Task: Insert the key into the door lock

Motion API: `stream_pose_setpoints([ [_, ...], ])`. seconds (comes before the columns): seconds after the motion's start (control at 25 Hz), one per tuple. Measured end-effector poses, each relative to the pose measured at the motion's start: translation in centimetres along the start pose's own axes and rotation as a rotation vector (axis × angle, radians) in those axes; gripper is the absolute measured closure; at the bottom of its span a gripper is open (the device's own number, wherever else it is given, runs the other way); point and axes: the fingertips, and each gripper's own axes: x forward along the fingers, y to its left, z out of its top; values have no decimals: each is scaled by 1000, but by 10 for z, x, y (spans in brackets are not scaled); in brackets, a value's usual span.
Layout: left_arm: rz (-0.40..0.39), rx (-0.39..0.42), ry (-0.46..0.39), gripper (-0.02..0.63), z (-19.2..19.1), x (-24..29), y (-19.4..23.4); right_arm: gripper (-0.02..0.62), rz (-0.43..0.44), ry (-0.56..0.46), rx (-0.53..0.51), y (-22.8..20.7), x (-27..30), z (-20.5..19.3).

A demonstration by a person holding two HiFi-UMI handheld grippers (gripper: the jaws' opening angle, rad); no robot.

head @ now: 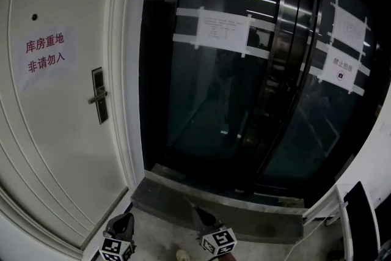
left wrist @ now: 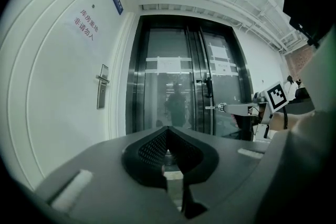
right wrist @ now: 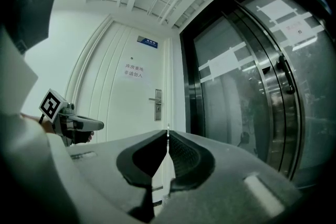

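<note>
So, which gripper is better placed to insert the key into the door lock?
Right: the right gripper holds the key and faces the door lock; the left gripper is shut, empty.

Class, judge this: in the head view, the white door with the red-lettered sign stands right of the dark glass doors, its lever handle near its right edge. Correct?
One slip: the head view shows the white door left of the dark glass doors, not right. The red-lettered sign and the lever handle near its right edge are as stated.
</note>
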Motion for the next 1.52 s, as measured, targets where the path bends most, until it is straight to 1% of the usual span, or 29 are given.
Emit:
stream_pose_setpoints([
  [0.28,59,0,0,604,8,60,29,584,47,-12,5,-47,70,4],
  [0.56,122,-12,-12,604,21,121,55,584,118,-20,-10,-87,141,11],
  [0.88,197,-17,-20,604,22,178,69,584,206,-18,-22,-126,199,9],
  [1.08,239,-3,-7,604,19,194,76,584,247,-27,-33,-140,224,6],
  [1.28,288,-3,16,604,18,201,90,584,278,-33,-74,-145,250,6],
  [1.4,322,4,26,604,7,205,106,584,291,-48,-90,-148,269,11],
  [1.52,352,6,30,604,2,207,122,584,322,-70,-100,-145,287,17],
])
